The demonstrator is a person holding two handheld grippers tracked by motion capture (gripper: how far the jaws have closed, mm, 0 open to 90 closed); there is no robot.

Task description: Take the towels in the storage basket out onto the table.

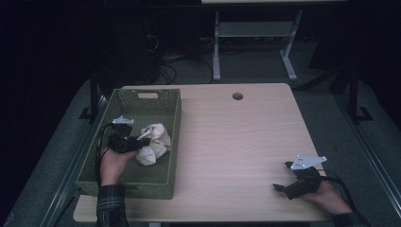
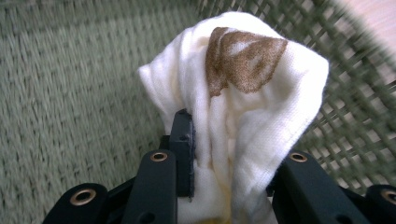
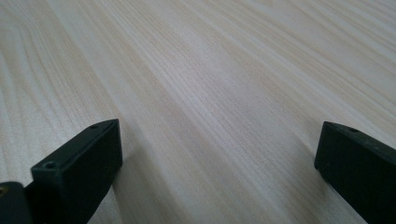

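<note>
Cream cotton, marked with a brown print, is bunched between the jaws of my left gripper (image 2: 219, 186), which are pressed onto the cloth (image 2: 243, 107) from both sides; in the high view the same cloth (image 1: 153, 143) sits inside the green woven basket (image 1: 161, 182), toward its right wall, with part of it bundled loose beyond my grip. The basket's mesh wall rises close behind the cloth in the left gripper view, and its woven floor spreads out to the left of it, so the wall stands between the cloth and the open tabletop. My left hand (image 1: 112, 163) comes in over the basket's near rim, sleeve in dark plaid. My right gripper (image 1: 289, 182) lies well apart, at the near right corner of the table (image 1: 236, 142), its jaws standing wide with nothing between them but bare wood grain. The tabletop is pale wood laminate with a round cable hole (image 1: 238, 96) near its far edge; the basket takes up its left side. Beyond the table the room is dim, with grey flooring, the white legs of another desk (image 1: 216, 47) and a tangle of cables (image 1: 165, 66) on the floor behind it.
</note>
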